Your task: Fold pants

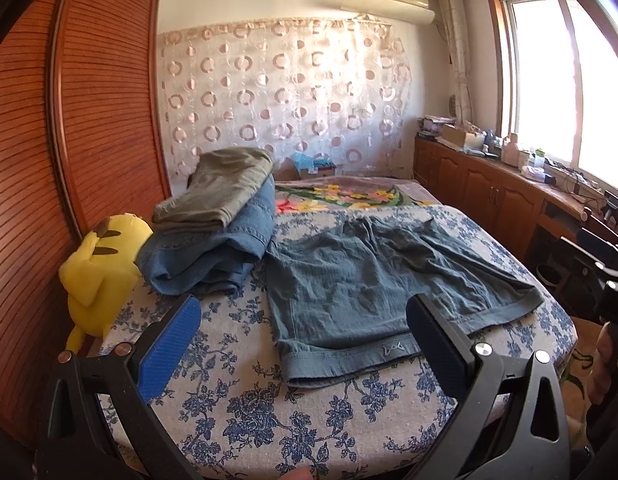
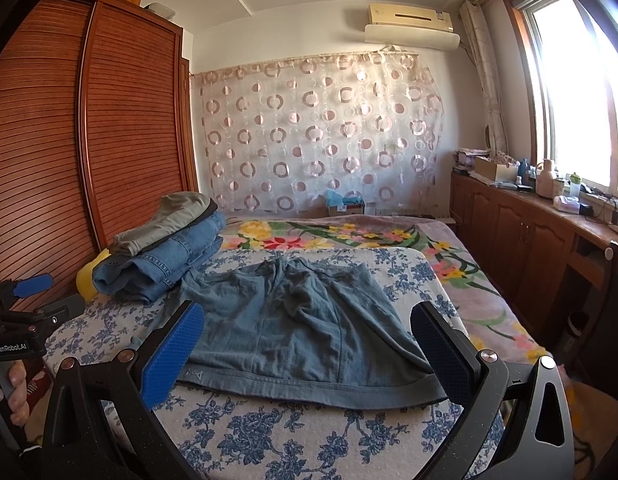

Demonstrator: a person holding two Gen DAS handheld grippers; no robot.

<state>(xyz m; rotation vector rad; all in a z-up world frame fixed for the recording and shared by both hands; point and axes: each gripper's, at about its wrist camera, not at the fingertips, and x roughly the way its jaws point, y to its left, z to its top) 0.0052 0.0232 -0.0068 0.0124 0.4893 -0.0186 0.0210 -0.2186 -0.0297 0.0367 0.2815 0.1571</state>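
Bed [image 1: 269,420] w/ blue pants [image 1: 381,292] flat near front edge; both grippers' fingers [image 1: 171,344] spread wide, empty.

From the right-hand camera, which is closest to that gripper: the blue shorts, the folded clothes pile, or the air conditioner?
Seen from the right gripper:
1. Blue shorts, flat on the bed just ahead of its open fingers.
2. Folded clothes pile, farther back on the left.
3. Air conditioner, high on the far wall.
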